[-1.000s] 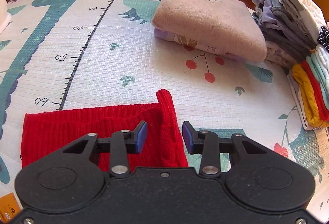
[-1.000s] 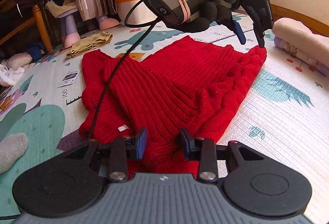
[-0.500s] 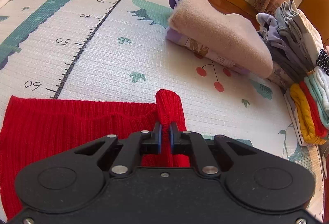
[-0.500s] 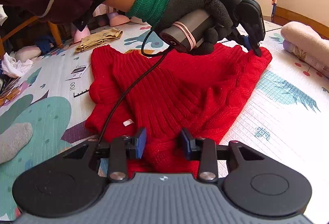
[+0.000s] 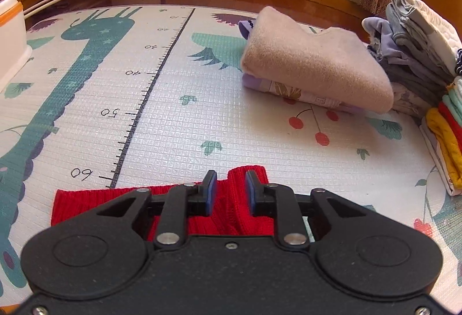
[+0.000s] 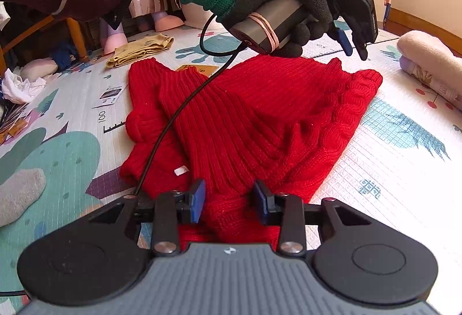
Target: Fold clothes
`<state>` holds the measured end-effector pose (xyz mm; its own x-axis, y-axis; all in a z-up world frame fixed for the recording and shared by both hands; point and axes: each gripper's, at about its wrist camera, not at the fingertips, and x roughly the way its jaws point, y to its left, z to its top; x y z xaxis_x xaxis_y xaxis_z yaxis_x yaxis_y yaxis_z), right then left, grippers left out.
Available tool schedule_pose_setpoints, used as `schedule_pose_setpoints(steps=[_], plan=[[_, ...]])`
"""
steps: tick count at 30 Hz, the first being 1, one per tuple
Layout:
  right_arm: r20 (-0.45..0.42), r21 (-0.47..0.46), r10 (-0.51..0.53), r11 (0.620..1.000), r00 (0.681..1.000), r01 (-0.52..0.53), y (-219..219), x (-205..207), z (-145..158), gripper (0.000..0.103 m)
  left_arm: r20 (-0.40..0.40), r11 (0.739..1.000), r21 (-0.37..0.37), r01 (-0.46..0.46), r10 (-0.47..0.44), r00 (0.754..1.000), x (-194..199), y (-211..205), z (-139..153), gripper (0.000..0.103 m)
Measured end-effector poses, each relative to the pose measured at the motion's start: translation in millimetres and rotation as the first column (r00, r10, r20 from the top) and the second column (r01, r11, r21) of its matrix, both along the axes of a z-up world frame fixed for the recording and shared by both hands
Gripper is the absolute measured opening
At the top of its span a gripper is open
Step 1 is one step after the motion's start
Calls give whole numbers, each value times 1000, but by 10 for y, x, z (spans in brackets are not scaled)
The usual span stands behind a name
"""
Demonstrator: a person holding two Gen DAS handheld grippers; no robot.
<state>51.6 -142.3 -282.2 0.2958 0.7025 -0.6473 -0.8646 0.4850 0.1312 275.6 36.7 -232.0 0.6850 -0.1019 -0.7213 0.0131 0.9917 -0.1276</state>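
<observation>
Clearly, the fold is only partly made. At the far left of the right wrist view a yellow garment (image 6: 141, 50) is seen crumpled on the play mat (image 6: 404, 170), and it is judged to be waiting its turn. Toward the middle the red sweater (image 6: 260, 118) is spread on the mat in a loose, rumpled wedge, with one side gathered into ridges and a small white label showing near its lower edge; no neat rectangle is formed yet. The left tongs (image 6: 356, 50), gripped by a gloved hand (image 6: 277, 0), are held just above the sweater's far edge with the jaws parted and nothing between them. The right tongs (image 6: 229, 205) are likewise spread, and knit is seen lying between the jaws but not pinched.

In the left wrist view the left tongs (image 5: 229, 193) are shown released, with a narrow red cuff or corner of the sweater (image 5: 248, 179) lying flat on the mat beyond and between the pads. Further right a folded beige garment (image 5: 314, 69) is stacked on a printed one, and at the far right a pile of folded clothes (image 5: 418, 40) is ranged along the mat's edge, well apart from the sweater. Much of the load is thus judged done; the sweater remains to be squared, folded and stacked.
</observation>
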Motion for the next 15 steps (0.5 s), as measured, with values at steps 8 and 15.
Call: schedule_pose_setpoints(steps=[8,15], plan=[[4,-7,-2,1000,1000,2,5,-20,7,39,-142,995,98,34,-20,990,172,-138,-321,25],[-4,-1,-11,1000,1000,11,10,-31,-2,39,-73,995,71,74,-69,995,70,-137,-107,25]])
